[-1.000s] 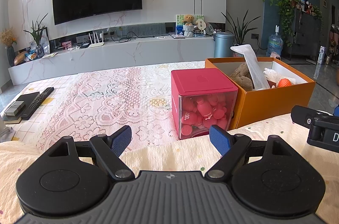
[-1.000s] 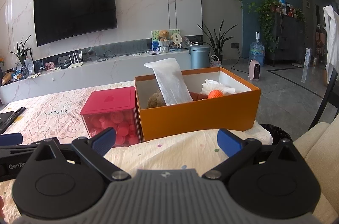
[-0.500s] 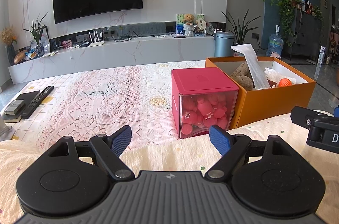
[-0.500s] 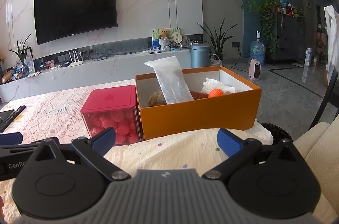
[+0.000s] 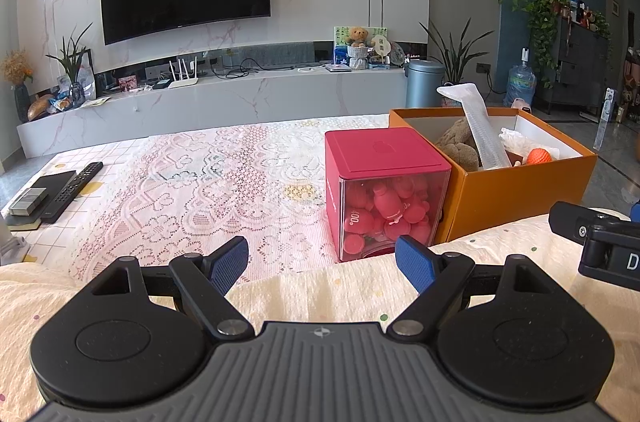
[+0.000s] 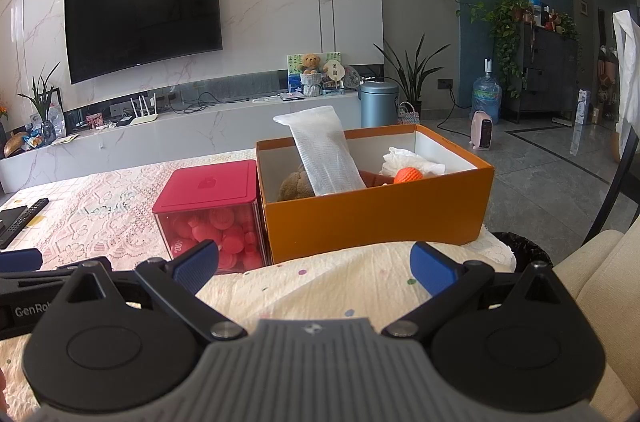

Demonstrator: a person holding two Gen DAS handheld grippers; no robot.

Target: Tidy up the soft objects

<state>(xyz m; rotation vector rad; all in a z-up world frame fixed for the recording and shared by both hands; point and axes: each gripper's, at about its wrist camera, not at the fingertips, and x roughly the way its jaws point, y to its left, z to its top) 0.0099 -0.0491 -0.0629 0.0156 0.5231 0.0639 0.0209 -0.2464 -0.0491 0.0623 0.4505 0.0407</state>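
Two pairs of tongs are in our hands, and both stand spread wide with nothing between their blue pads. Our left tongs hover low over a cream blanket with coloured dots that lies along the near edge of the desk, which is covered in a pink lace cloth. Our right tongs hang over the same blanket, a little to the right, and part of their black frame shows at the right edge of the left view.

Ahead of us, beyond the blanket, sits an orange cardboard box, open at the top. Inside it we see a brown plush toy at the left, a strip of bubble wrap leaning up and out over the rim, crumpled white paper and an orange ball toward the right. Just beside the box, on its left, stands a clear cube with a red lid, full of small red bottle-shaped pieces. Far off on the left of the desk lies a black remote control.
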